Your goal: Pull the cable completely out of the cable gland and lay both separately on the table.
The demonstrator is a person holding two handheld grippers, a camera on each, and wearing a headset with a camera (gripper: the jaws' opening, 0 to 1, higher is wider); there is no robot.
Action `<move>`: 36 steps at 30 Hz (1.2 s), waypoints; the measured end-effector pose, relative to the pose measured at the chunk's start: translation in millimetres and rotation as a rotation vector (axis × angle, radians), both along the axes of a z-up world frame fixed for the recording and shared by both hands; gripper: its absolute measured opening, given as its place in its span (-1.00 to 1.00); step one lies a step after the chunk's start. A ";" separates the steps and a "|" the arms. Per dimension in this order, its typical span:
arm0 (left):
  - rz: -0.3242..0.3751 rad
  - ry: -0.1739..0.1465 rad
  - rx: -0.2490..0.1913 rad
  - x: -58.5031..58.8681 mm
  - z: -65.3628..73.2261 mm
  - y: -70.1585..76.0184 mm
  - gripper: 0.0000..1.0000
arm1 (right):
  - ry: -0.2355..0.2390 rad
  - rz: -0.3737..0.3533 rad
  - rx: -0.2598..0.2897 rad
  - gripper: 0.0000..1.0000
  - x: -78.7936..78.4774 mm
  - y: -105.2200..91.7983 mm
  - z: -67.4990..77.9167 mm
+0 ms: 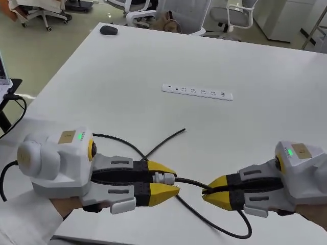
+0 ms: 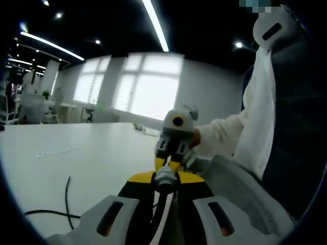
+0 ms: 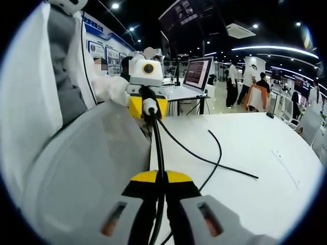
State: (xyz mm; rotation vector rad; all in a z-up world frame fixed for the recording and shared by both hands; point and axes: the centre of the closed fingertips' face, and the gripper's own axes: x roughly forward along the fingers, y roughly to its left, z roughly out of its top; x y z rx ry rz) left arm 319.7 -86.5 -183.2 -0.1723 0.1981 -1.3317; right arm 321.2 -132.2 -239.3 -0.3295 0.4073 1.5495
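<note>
There is little here to read. Each gripper housing carries a small tan label (image 1: 66, 137) beside a green light (image 1: 80, 136), but no lettering can be made out on it. The white power strip (image 1: 196, 92) in the middle of the table (image 1: 255, 71) has marks by its sockets that are too small to tell. In the right gripper view a laptop (image 3: 197, 72) stands open on a far desk with lines on its screen, and blue posters (image 3: 98, 50) hang on the wall. The writing on both is too blurred to read.

At the near edge of the table, the left gripper (image 1: 176, 179) is clenched on the white cable gland (image 1: 163, 178), its yellow jaws pressed on either side of it. Just to its right, the right gripper (image 1: 206, 192) is pinched tight on the black cable (image 1: 189, 181), a short way from the gland. The cable runs straight between the two and into the gland's end. Both are held a little above the tabletop.

Past the right gripper the cable loops along the near edge. It then runs back under the taut stretch and out across the table toward the far side, crossing another black length just beyond the left gripper.

A black mouse (image 1: 108, 30) lies near the far left corner, well apart from the work, and office chairs (image 1: 189, 15) stand beyond the far edge. The table around the grippers is bare white, and nothing sits between the grippers and the power strip but the loose cable. In the right gripper view several people (image 3: 232, 76) stand far off in the room.
</note>
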 end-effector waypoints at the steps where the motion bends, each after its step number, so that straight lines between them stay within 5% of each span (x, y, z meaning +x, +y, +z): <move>1: -0.001 0.001 0.000 -0.2 0.0 -0.2 -0.65 | 0.002 -0.003 -0.002 -0.95 0.6 -1.7 -1.3; 21: 0.010 0.013 -0.003 2.2 -1.2 1.1 -0.65 | 0.012 -0.031 -0.048 -0.95 8.6 -13.6 -11.7; 28: 0.025 0.011 -0.022 4.8 2.4 3.0 -0.65 | 0.004 -0.029 -0.047 -0.95 9.5 -11.3 2.7; 36: 0.001 0.010 -0.012 -0.9 1.0 -1.4 -0.65 | -0.037 0.062 0.054 -0.75 -3.8 36.9 45.5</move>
